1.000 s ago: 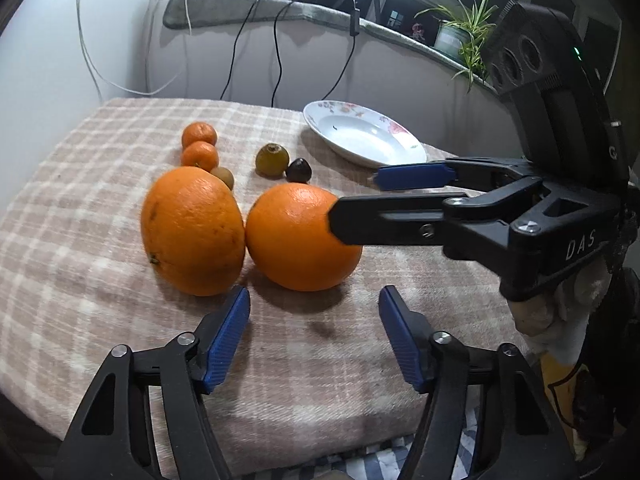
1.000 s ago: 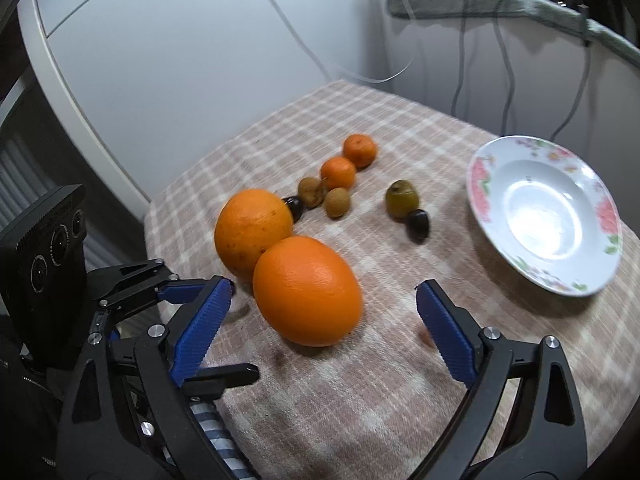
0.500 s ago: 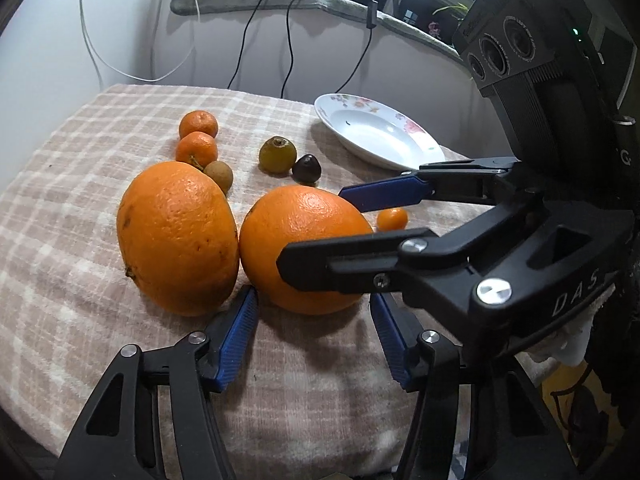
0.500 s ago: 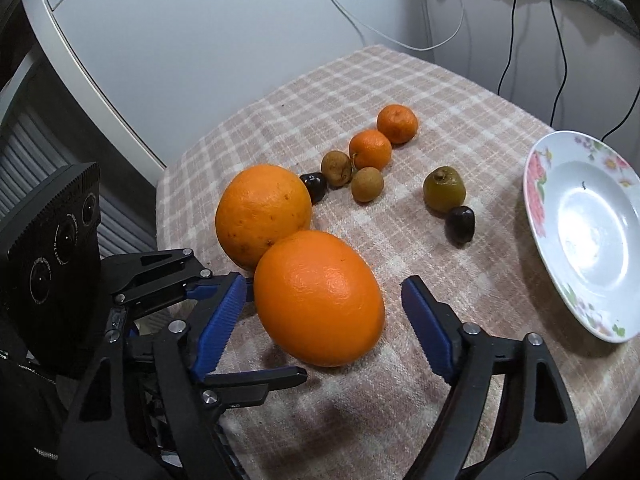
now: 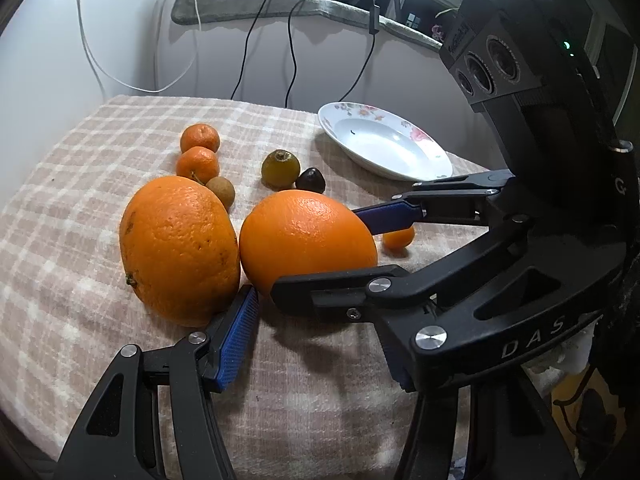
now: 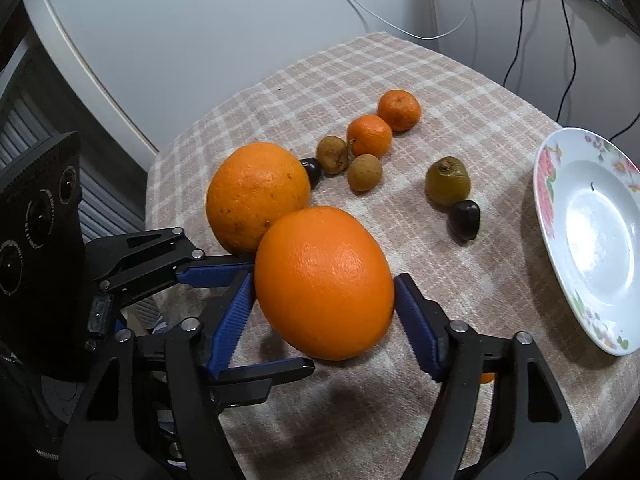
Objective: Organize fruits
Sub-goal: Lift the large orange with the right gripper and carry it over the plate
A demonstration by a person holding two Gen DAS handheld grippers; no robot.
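**Two Grippers Crowd One Orange on a Checked Cloth**

Two large oranges lie touching on the checked tablecloth. The nearer orange sits between the blue pads of the right gripper; its jaws are closed in against the fruit's two sides, pads touching the peel. The far orange rests just behind it. The left gripper has its jaws apart: one blue pad points into the crease where the two oranges meet, while its other finger is hidden behind the right gripper's black frame.

Counted from the right wrist view, the smaller fruit comes to two mandarins side by side, two brown longan-like fruits just in front of them, one olive-green fruit, and two dark chestnut-like pieces, one touching the green fruit and one tucked against the far orange. One flowered white plate sits near the cloth's edge.

The left wrist view shows only one longan and one dark piece; the others are hidden behind the far orange. It gives clearly a tiny orange fruit beside the right gripper's far finger, which the right wrist view shows only as a sliver under its own finger. The left view also takes in the cables hanging down the wall behind.
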